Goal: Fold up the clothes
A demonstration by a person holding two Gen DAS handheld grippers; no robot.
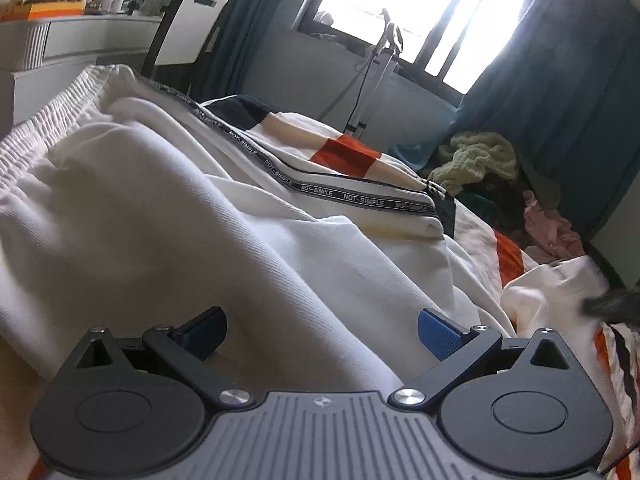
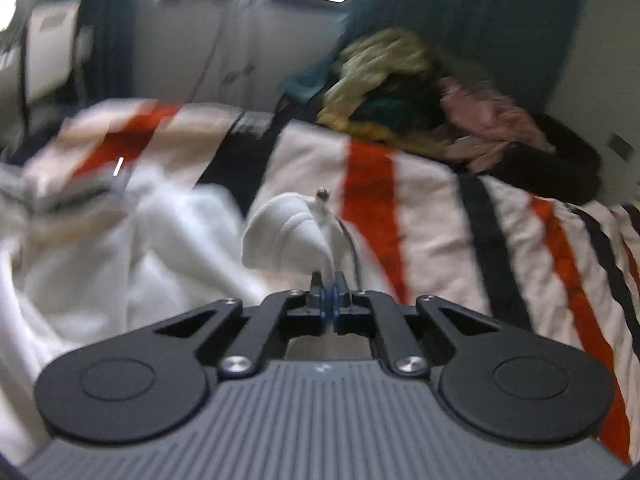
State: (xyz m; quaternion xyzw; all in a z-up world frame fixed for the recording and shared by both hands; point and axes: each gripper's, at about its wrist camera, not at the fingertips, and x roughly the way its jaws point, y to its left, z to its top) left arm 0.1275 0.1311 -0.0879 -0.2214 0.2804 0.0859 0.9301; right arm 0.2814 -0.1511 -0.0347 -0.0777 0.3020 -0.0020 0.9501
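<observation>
White trousers [image 1: 168, 200] with an elastic waistband and a black "NOT-SIMPLE" side stripe lie spread on a bed. My left gripper [image 1: 322, 334] is open just above the white cloth, with a fold running between its blue pads. My right gripper [image 2: 329, 294] is shut on a bunched white end of the trousers [image 2: 288, 232] and holds it lifted over the bedspread. That lifted end and the dark right gripper also show blurred at the right edge of the left wrist view [image 1: 560, 284].
The bed has a striped white, orange and black bedspread [image 2: 440, 208]. A pile of mixed clothes [image 2: 400, 92] lies at its far end. A white chair [image 1: 188, 28], a dresser [image 1: 60, 40], teal curtains and a window stand behind.
</observation>
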